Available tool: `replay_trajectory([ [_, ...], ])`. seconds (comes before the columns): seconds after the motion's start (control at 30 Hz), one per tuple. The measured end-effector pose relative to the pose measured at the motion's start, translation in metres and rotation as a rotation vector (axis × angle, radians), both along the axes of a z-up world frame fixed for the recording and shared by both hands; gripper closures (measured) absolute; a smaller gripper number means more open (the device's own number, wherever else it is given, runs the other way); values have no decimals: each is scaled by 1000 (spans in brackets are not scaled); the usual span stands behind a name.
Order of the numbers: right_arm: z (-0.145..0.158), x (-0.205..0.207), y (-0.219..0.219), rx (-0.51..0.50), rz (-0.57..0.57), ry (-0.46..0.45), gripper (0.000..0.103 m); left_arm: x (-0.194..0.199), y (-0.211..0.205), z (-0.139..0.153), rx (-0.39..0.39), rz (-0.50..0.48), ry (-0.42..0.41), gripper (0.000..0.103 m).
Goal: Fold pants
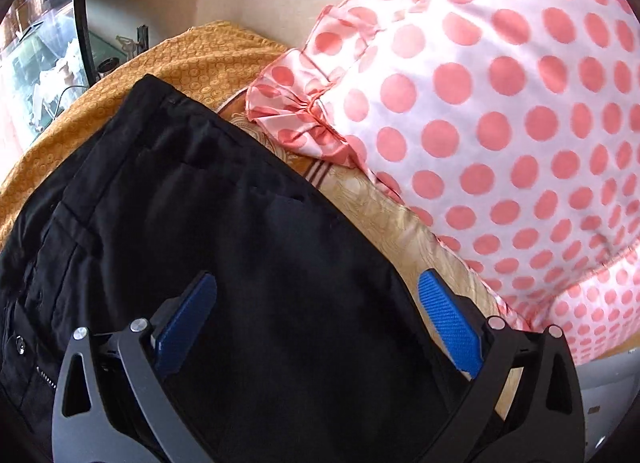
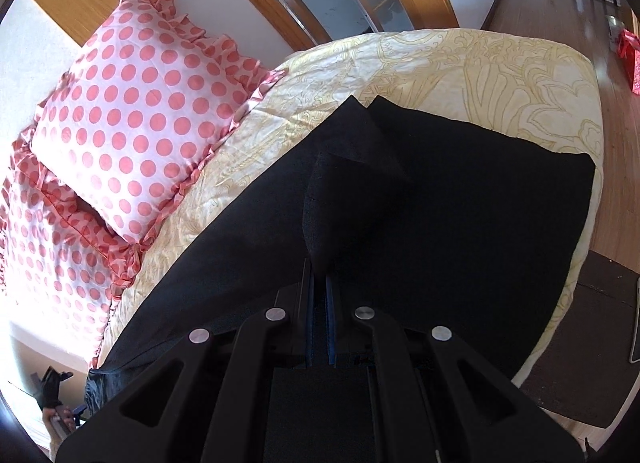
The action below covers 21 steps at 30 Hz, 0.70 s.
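The black pants [image 1: 208, 223] lie spread on a bed covered by a cream, gold-patterned bedspread [image 2: 460, 63]. In the left wrist view the waist end shows, with a button and zipper at the lower left. The left tool [image 1: 316, 295] hangs over this part with its blue pads [image 1: 450, 323] wide apart, one above the black cloth and the other near the pants' edge by the bedspread; whether they touch the cloth cannot be told. In the right wrist view the right tool [image 2: 320, 283] has its pads drawn together on a raised fold of the pants [image 2: 440, 199], which peaks just ahead of the fingertips. A pink polka-dot pillow [image 2: 136, 119] rests beside the pants. An orange patterned cloth [image 1: 168, 63] lies beyond the waistband.
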State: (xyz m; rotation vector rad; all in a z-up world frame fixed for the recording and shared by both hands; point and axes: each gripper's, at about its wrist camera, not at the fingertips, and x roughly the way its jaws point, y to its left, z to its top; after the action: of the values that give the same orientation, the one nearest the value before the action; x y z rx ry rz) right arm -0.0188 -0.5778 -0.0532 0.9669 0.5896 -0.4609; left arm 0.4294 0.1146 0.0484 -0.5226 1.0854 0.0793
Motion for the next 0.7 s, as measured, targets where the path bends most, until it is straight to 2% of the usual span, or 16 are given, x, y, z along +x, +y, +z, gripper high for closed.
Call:
replay_trajectory([
  [0.03, 0, -1, -1, 2, -1, 1, 98, 7, 1, -3, 9, 23, 12, 8],
  [0.23, -1, 2, -2, -13, 9, 20, 98, 43, 15, -27, 38, 133, 131, 19],
  [0.3, -1, 3, -2, -21, 13, 23, 98, 44, 23, -31, 9, 182, 128, 21],
  [0.37, -1, 3, -2, -28, 17, 22, 98, 38, 30, -28, -16, 234, 106, 32],
  [0.43, 0, 4, -2, -40, 21, 19, 98, 31, 38, -27, -47, 240, 92, 71],
  [0.5, 1, 5, -2, -49, 24, 18, 98, 21, 48, -26, -148, 215, 57, 94],
  [0.7, 11, -1, -4, -65, 31, -18, 98, -26, 74, -4, -169, 184, -44, 99],
])
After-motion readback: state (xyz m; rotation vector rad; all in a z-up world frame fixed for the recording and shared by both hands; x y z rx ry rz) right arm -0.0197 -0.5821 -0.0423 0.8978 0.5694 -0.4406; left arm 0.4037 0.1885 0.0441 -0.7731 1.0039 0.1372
